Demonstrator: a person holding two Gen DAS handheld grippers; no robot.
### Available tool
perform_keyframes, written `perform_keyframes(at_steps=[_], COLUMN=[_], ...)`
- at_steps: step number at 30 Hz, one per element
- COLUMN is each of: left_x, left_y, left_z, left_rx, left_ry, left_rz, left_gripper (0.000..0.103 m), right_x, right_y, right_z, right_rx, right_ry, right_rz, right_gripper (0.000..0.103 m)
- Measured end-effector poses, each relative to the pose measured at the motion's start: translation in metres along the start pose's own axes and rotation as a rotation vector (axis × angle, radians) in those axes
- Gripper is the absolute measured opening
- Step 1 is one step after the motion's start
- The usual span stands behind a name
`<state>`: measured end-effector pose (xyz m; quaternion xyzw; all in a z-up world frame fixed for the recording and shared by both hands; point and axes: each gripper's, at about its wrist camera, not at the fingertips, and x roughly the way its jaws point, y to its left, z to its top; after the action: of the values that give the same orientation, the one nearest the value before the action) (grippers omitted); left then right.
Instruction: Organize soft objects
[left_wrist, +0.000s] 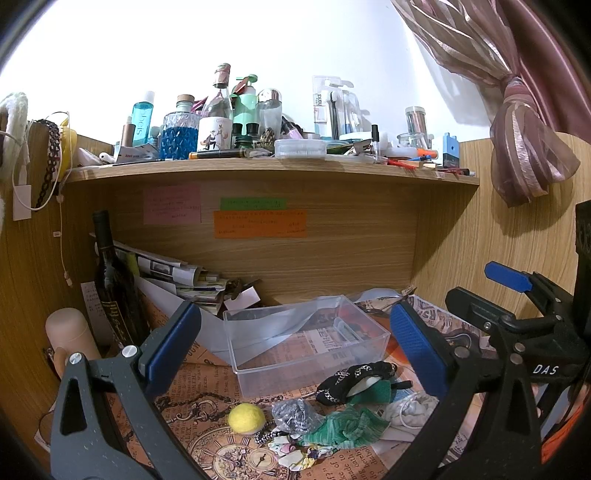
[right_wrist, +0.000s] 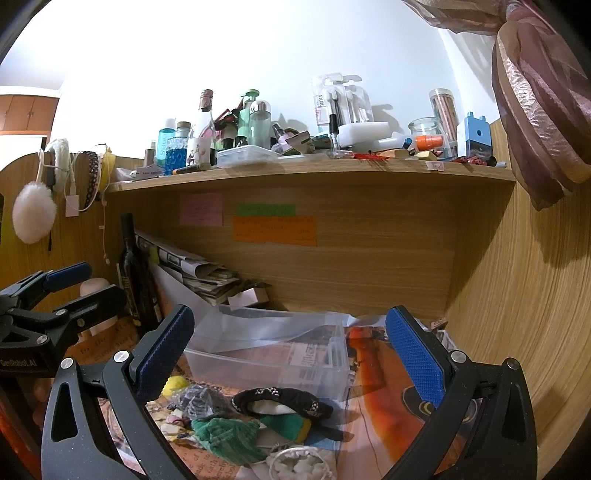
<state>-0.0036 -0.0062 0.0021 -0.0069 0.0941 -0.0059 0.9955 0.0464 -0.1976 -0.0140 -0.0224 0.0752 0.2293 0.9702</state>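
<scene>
A clear plastic box (left_wrist: 310, 363) (right_wrist: 258, 363) sits empty on the paper-covered desk. In front of it lies a pile of soft things: a yellow felt ball (left_wrist: 246, 417) (right_wrist: 174, 384), a grey scrunchie (left_wrist: 291, 413) (right_wrist: 201, 400), a black chain-trimmed headband (left_wrist: 351, 378) (right_wrist: 282, 400), green cloth (left_wrist: 345, 426) (right_wrist: 225, 435) and a white scrunchie (left_wrist: 410, 408) (right_wrist: 299, 463). My left gripper (left_wrist: 295, 349) is open above the box and pile. My right gripper (right_wrist: 291, 354) is open above the same pile. It also shows at the right of the left wrist view (left_wrist: 513, 291).
A dark wine bottle (left_wrist: 114, 288) (right_wrist: 138, 277) and stacked papers (left_wrist: 177, 277) stand at the back left. A beige cylinder (left_wrist: 68, 334) is at the left. The shelf (left_wrist: 273, 171) above is crowded with bottles. Wooden walls close both sides; a curtain (left_wrist: 524, 110) hangs right.
</scene>
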Motion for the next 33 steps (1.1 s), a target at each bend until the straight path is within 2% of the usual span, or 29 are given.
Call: perform_keyframes(at_steps=[33], left_x=[0.0017], left_y=[0.0004], left_z=[-0.0004], left_rx=[-0.005], left_ry=[0.005], left_rz=[-0.013], left_gripper=[0.103], right_x=[-0.0040], right_y=[-0.0005], right_z=[0.0034], right_rx=[0.002], right_ry=[-0.011], right_rz=[-0.003], right_gripper=[0.103])
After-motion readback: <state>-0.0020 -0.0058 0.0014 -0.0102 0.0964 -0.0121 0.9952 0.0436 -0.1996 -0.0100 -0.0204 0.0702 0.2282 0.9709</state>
